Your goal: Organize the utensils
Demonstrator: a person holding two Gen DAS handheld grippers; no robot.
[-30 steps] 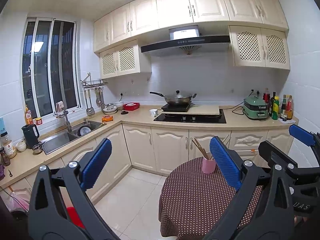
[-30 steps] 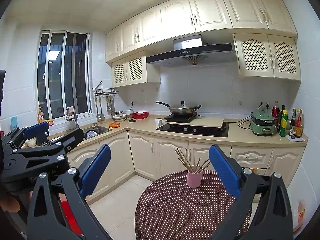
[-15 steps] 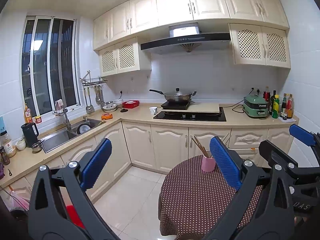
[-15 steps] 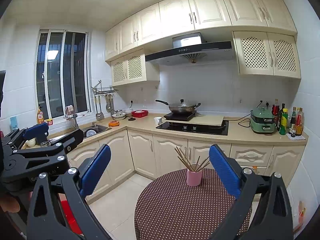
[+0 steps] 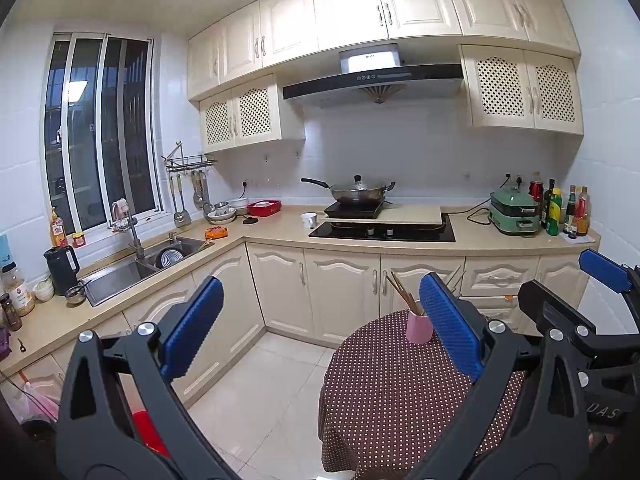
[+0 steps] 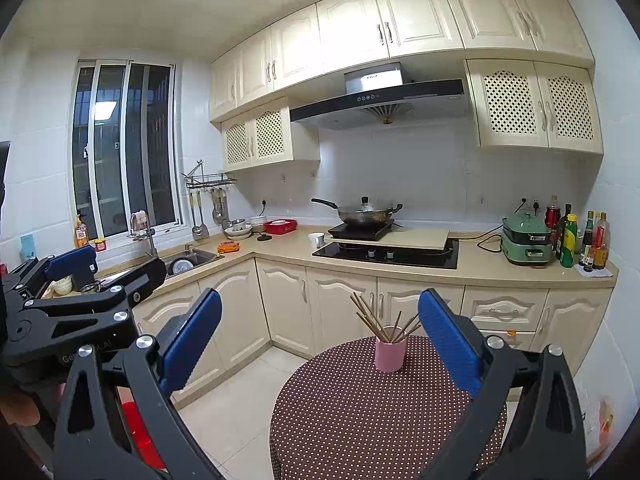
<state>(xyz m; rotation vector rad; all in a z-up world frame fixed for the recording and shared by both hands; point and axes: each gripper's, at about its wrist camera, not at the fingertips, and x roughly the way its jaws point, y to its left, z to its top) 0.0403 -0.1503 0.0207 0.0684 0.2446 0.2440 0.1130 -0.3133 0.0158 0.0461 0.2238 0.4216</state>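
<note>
Left wrist view: left gripper (image 5: 320, 328) spread wide, empty, raised well short of the pink cup (image 5: 419, 326) of chopsticks (image 5: 402, 294) on the dotted tablecloth (image 5: 384, 392).

Right wrist view: right gripper (image 6: 320, 340) also wide, empty; cup (image 6: 390, 354) w/ fanned chopsticks (image 6: 380, 322) sits ahead between its fingers. Approach from above, pinch one stick near the top, keep cup from tipping.

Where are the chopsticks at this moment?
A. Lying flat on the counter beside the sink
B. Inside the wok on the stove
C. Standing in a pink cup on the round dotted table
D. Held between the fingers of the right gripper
C: the chopsticks stand fanned out in the pink cup on the round table, and both grippers are open and hold nothing.
</note>
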